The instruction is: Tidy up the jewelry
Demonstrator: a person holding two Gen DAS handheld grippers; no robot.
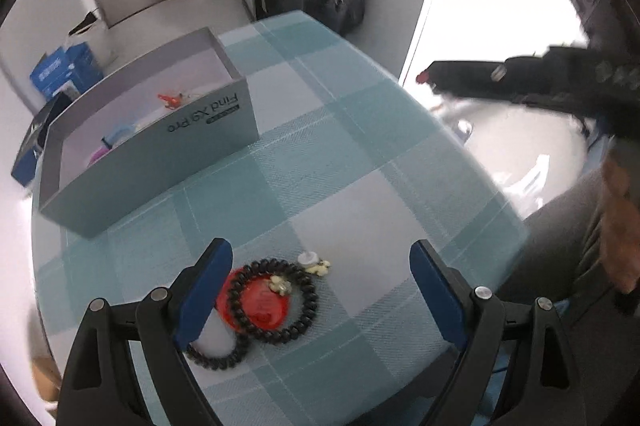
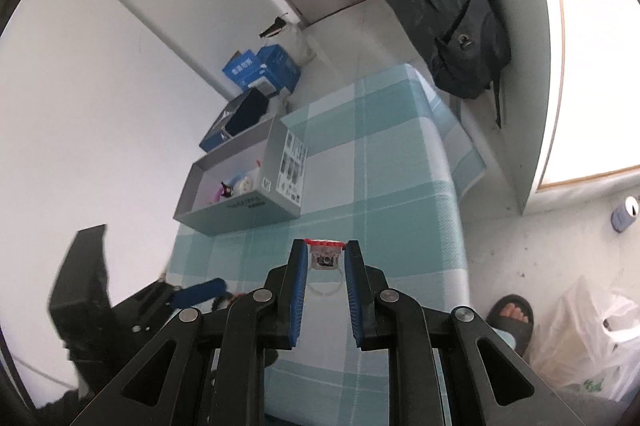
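My left gripper [image 1: 320, 254] hangs open over the checked tablecloth [image 1: 360, 165], with nothing between its fingers. Just below it lie a black spiral hair tie [image 1: 310, 290] on a red disc [image 1: 260, 302], a smaller black tie [image 1: 218, 358] and a cream charm [image 1: 316, 266]. An open grey phone box [image 1: 160, 161] at the left holds a red charm [image 1: 170, 99] and coloured bands [image 1: 116, 137]. My right gripper [image 2: 326, 248] is shut on a small red-topped ring [image 2: 326, 256], held above the cloth. The same box [image 2: 240, 209] lies ahead of it to the left.
A dark bag [image 2: 452, 25] hangs beyond the table's far end. Blue cartons [image 2: 260, 65] stand on the floor by the wall. A person's sandalled foot [image 2: 514, 318] and a plastic bag [image 2: 580, 346] are on the floor to the right.
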